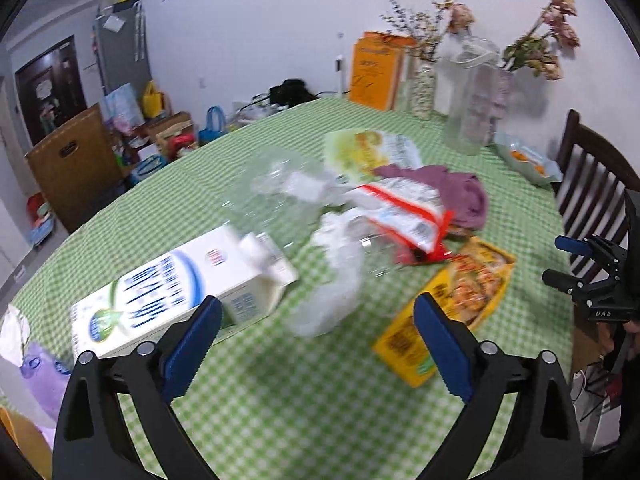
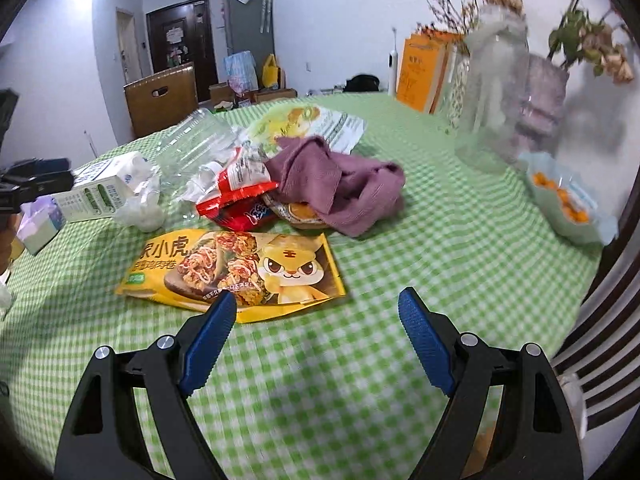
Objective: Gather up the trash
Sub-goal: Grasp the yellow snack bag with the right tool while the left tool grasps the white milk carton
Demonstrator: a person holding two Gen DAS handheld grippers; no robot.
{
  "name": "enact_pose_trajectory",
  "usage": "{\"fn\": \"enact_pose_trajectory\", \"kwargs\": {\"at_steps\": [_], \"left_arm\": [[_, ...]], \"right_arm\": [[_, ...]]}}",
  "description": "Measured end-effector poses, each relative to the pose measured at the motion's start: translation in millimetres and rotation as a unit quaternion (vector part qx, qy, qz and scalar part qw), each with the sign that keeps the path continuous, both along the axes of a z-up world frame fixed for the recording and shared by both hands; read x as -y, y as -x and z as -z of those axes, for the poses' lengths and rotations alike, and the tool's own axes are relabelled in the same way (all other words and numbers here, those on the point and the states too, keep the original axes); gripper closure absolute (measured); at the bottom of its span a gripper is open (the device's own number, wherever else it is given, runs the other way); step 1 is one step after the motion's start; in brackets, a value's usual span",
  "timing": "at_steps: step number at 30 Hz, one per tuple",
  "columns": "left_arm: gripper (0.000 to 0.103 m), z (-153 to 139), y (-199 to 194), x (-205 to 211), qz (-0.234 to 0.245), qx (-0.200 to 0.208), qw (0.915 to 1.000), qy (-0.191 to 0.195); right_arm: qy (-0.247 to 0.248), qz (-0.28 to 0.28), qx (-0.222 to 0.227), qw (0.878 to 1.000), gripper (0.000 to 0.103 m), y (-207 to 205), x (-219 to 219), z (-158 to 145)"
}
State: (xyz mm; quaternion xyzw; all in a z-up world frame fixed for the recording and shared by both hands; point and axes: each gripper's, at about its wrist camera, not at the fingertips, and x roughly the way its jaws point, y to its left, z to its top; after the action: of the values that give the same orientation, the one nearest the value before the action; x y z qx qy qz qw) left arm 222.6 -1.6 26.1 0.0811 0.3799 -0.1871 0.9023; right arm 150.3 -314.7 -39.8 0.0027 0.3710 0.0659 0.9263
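Trash lies heaped mid-table (image 2: 360, 380), milk carton (image 1: 180, 292) and yellow packet (image 2: 240, 272) nearest, both grippers, left (image 1: 316, 328) and right (image 2: 316, 320), spread and empty; hasty grabs risk snagging the purple cloth (image 2: 340, 184).

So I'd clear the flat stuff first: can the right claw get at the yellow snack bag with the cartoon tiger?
Probably yes. The right claw is open, and the yellow snack bag with the cartoon tiger lies flat just ahead with nothing on it.

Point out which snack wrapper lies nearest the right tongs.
The yellow tiger-cartoon pouch, flat just ahead of the right tongs; the red wrapper lies farther back.
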Motion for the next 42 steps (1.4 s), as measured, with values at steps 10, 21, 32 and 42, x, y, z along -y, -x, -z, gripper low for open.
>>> {"fn": "enact_pose_trajectory", "kwargs": {"at_steps": [10,21,32,42], "left_arm": [[0.009,6,-32,-83,-0.135,0.009,0.9905,-0.022],[0.009,9,-61,-148,-0.223,-0.031,0.9744,0.001],[0.007,17,-90,-150,-0.082,-0.076,0.9929,-0.042],[0.008,29,-83,-167,-0.124,-0.156,0.9685,0.149]], "right_arm": [[-0.112,0.052,-0.034,0.992,0.027,-37,12,28],[-0.251,0.074,-0.065,0.963,0.101,-40,36,45],[-0.203,0.081,0.031,0.975,0.102,5,60,-30],[-0.192,0.125,0.048,0.972,0.102,29,96,-31]]}}
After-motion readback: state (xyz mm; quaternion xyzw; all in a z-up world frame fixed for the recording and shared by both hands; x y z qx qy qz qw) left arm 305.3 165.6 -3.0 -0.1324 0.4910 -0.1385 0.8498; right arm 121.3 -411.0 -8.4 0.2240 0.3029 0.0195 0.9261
